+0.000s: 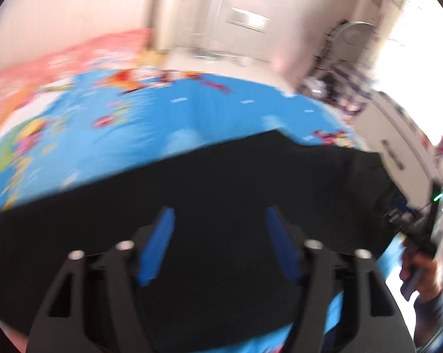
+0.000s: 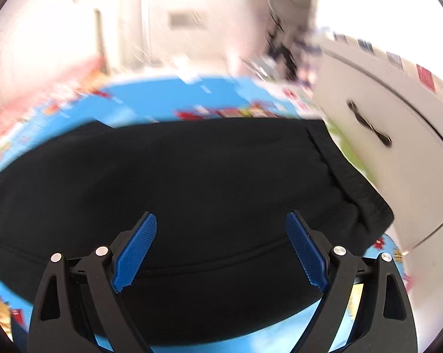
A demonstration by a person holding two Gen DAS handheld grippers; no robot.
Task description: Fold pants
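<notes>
Black pants (image 1: 221, 182) lie flat on a blue cartoon-print mat (image 1: 133, 117). In the right wrist view the pants (image 2: 192, 176) fill the middle, with the ribbed waistband (image 2: 353, 182) at the right end. My left gripper (image 1: 220, 214) is open above the pants, with nothing between its blue pads. My right gripper (image 2: 221, 220) is open above the pants near the waistband end, also empty. The right gripper and the hand holding it show at the right edge of the left wrist view (image 1: 424, 235). Both views are motion-blurred.
A white cabinet door with a dark handle (image 2: 368, 123) stands close beside the waistband on the right. A red-pink mat (image 1: 59, 58) lies beyond the blue mat on the left. A fan (image 1: 353, 35) and clutter stand at the far wall.
</notes>
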